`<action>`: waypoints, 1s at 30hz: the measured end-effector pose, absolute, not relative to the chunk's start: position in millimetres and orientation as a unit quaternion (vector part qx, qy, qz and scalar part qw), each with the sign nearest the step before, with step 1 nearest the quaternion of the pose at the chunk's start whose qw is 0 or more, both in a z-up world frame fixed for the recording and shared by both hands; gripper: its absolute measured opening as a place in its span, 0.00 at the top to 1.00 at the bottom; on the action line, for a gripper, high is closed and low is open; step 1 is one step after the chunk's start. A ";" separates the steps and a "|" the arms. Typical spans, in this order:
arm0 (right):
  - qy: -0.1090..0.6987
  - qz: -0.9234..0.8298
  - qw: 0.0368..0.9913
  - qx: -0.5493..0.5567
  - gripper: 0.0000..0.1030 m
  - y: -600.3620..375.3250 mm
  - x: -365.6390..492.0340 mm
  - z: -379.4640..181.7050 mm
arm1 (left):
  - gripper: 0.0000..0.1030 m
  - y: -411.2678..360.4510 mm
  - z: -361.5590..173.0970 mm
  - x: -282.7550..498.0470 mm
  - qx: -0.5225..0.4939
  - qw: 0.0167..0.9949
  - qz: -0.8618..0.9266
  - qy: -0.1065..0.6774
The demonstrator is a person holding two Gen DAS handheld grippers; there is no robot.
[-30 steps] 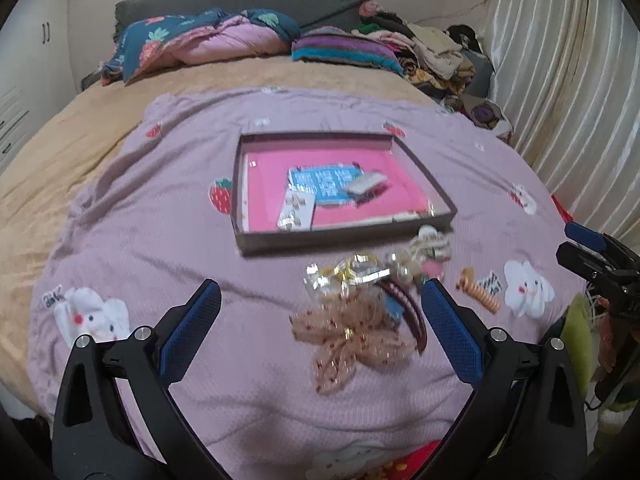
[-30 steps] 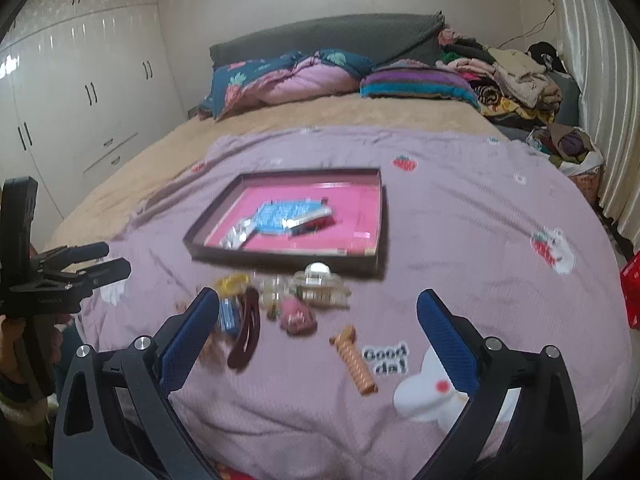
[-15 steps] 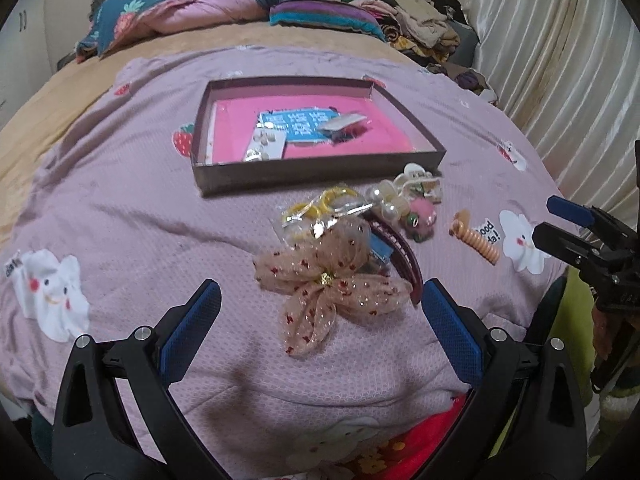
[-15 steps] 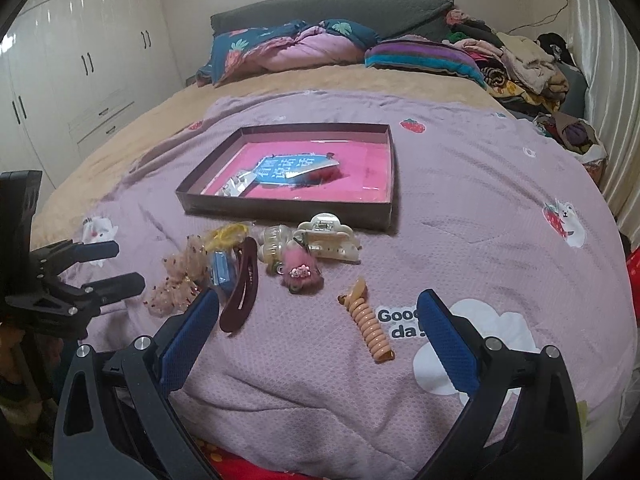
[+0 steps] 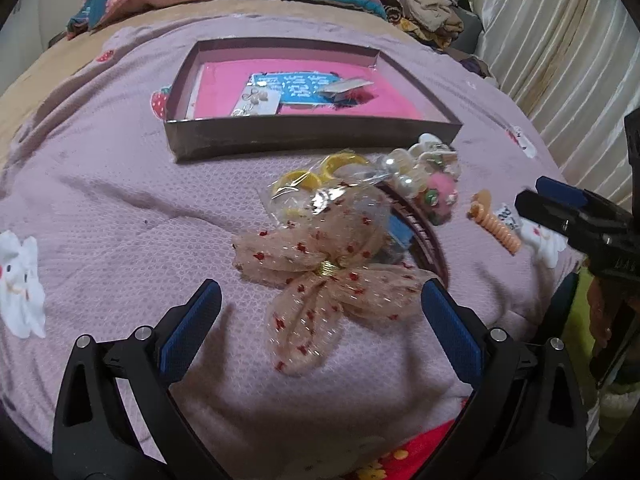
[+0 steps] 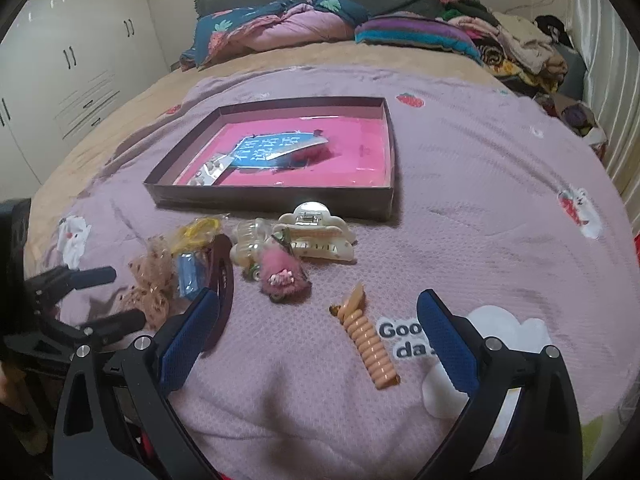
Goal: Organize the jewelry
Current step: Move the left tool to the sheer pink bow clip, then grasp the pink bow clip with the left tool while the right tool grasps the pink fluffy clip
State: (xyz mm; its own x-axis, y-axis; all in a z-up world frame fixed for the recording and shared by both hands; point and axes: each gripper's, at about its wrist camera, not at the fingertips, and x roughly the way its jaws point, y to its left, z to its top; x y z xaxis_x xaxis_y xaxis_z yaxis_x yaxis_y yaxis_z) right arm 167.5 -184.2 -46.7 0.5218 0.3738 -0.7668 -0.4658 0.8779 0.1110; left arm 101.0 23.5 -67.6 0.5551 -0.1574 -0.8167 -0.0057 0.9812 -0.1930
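Observation:
A shallow brown box [image 5: 304,136] with a pink floor lies on the purple blanket; it also shows in the right wrist view [image 6: 276,196]. Hair pieces lie in front of it: a beige mesh bow [image 5: 320,276], a dark red clip [image 6: 220,276], a cream claw clip [image 6: 316,236], a pink fuzzy clip [image 6: 280,276], an orange spiral clip [image 6: 368,344]. My left gripper [image 5: 320,328] is open, its jaws either side of the bow, just short of it. My right gripper [image 6: 316,332] is open and empty, low over the spiral clip.
The box holds a blue card [image 5: 296,84] and small packets [image 5: 256,104]. A bag with yellow rings [image 5: 308,180] lies by the bow. Pillows and folded clothes [image 6: 440,36] are piled at the headboard. White wardrobes [image 6: 80,68] stand left, a curtain [image 5: 560,60] right.
Both grippers have moved forward and lower toward the hair pieces. The bow now lies between my left jaws; the spiral clip is now between my right jaws. Both stayed open.

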 end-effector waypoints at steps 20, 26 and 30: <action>0.469 0.301 0.825 -0.090 0.52 -137.4 197.3 -88.6 | 0.83 45.6 -76.8 106.1 -0.126 0.865 -0.064 0.482; 0.471 0.308 0.821 -0.092 0.62 -131.2 200.5 -95.9 | 0.91 56.8 -67.5 101.6 -0.134 0.868 -0.059 0.474; 0.467 0.313 0.823 -0.077 0.64 -137.3 195.6 -91.3 | 0.92 62.5 -59.5 98.7 -0.138 0.872 -0.059 0.466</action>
State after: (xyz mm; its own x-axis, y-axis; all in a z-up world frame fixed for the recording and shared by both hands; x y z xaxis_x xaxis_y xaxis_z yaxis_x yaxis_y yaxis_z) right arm 195.6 -137.3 -91.3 0.3681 0.4431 -0.8174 -0.5874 0.7923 0.1650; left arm 98.7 62.5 -59.5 0.5588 -0.2316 -0.7963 -0.0252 0.9550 -0.2955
